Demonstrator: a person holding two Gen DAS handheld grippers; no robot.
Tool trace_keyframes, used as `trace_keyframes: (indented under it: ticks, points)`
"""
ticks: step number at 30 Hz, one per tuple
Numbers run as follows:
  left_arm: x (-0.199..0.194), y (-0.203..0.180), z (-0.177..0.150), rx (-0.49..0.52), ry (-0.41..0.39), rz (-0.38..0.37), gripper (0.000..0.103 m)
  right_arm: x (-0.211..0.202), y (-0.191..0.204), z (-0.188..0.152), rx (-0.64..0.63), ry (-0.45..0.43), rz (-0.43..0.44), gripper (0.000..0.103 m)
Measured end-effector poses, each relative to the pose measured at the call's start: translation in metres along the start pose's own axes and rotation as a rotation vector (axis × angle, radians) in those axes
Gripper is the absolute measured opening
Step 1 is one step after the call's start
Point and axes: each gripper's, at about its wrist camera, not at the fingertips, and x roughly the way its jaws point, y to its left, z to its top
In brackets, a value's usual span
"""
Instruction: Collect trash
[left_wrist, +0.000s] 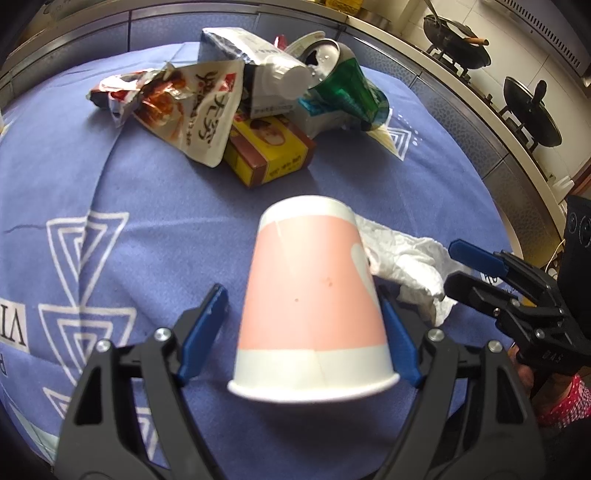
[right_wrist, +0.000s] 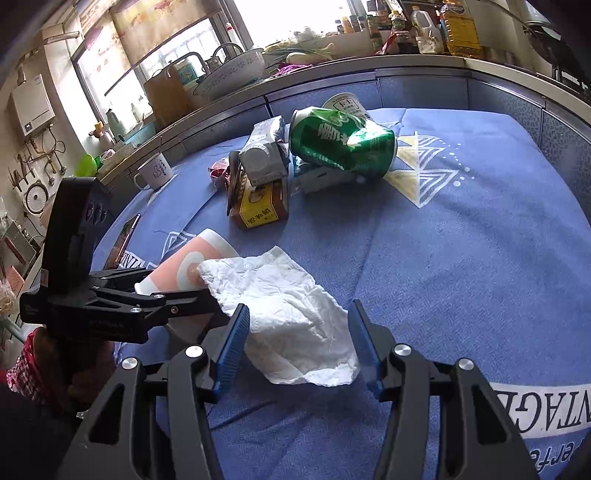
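left wrist view: looks down along its jaws from close above the blue cloth (left_wrist: 147, 177), facing the stove side. right wrist view: low and close too, facing the window and sink. both share the pink paper cup (left_wrist: 310, 291), white tissue (right_wrist: 288, 314) and litter pile (left_wrist: 236, 110).

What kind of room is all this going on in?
Most likely a home kitchen: woks sit on a stove, a sink tap stands under the window, and oil and sauce bottles line the counter.
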Motion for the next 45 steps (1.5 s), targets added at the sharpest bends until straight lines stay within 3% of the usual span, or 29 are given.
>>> trace_keyframes:
  ticks: [9,14,23,25,27,30,40,45]
  points:
    - [-0.006,0.015,0.000,-0.037,-0.003,-0.059,0.077,0.027,-0.001,0.002,-0.039,0.054,-0.019,0.060]
    - [-0.008,0.021,-0.001,-0.050,-0.005,-0.078,0.077,0.031,0.011,-0.001,-0.106,0.043,-0.058,0.065]
    - [-0.010,0.023,-0.001,-0.056,-0.003,-0.080,0.077,0.031,0.026,-0.017,-0.234,0.034,-0.131,0.065]
    - [-0.010,0.022,-0.001,-0.051,-0.004,-0.066,0.070,0.031,0.032,-0.022,-0.278,0.026,-0.149,0.054]
    - [-0.010,0.021,-0.002,-0.038,-0.004,-0.041,0.062,0.031,0.037,-0.024,-0.285,0.025,-0.123,0.030]
    - [-0.014,0.020,-0.002,-0.039,-0.006,-0.050,0.056,0.029,0.039,-0.024,-0.272,0.007,-0.115,0.016]
    - [-0.001,-0.031,0.012,0.046,0.040,-0.162,0.054,-0.016,-0.021,-0.014,-0.054,-0.122,-0.188,0.014]
    - [0.026,-0.093,0.037,0.164,0.089,-0.228,0.054,-0.047,-0.074,-0.022,0.115,-0.176,-0.244,0.014]
